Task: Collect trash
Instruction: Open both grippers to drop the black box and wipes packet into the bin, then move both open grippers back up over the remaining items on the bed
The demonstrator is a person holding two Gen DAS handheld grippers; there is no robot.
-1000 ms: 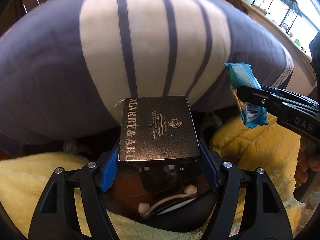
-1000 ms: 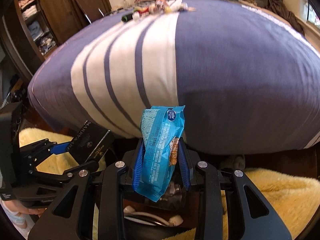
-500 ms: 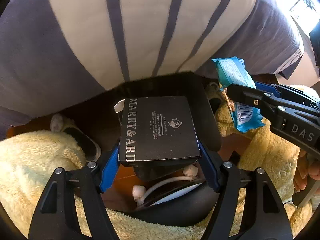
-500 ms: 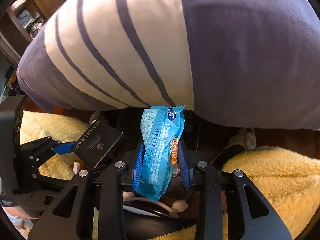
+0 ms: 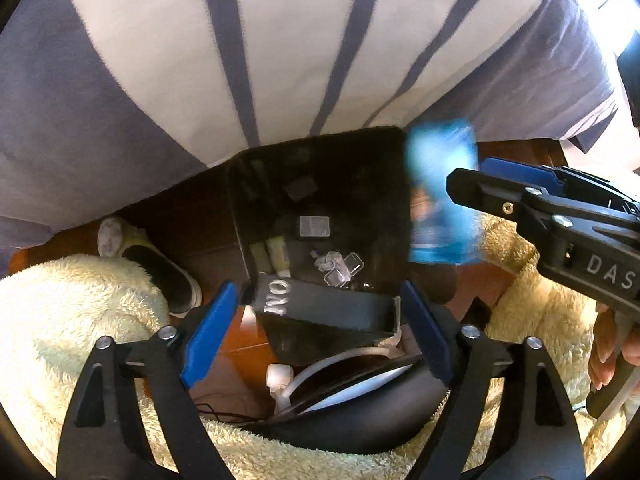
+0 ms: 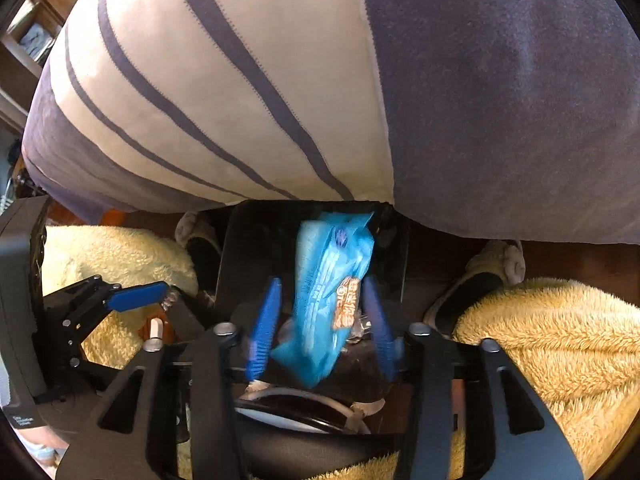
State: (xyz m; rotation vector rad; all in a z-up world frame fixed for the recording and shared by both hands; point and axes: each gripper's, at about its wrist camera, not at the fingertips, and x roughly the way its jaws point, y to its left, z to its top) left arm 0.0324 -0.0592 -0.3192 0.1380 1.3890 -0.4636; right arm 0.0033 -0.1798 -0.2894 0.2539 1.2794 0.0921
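Observation:
A black bin (image 5: 320, 184) stands on the floor against the bed, with small scraps inside. My left gripper (image 5: 316, 308) is open; the black box (image 5: 320, 308) is tipping down between its blue pads, free of them, over the bin. My right gripper (image 6: 320, 320) is open too; the blue snack wrapper (image 6: 328, 288) is blurred and loose between its pads, above the bin (image 6: 248, 240). The wrapper (image 5: 440, 192) and right gripper also show at the right of the left wrist view.
A bed with a grey and cream striped cover (image 5: 280, 60) overhangs the bin. My legs in yellow fleece (image 6: 560, 340) and slippers (image 5: 160, 268) flank it. A dark round object with white cord (image 5: 352, 392) lies under the grippers.
Both grippers have tilted down over the bin and opened. The black box and the blue wrapper have come loose and are dropping.

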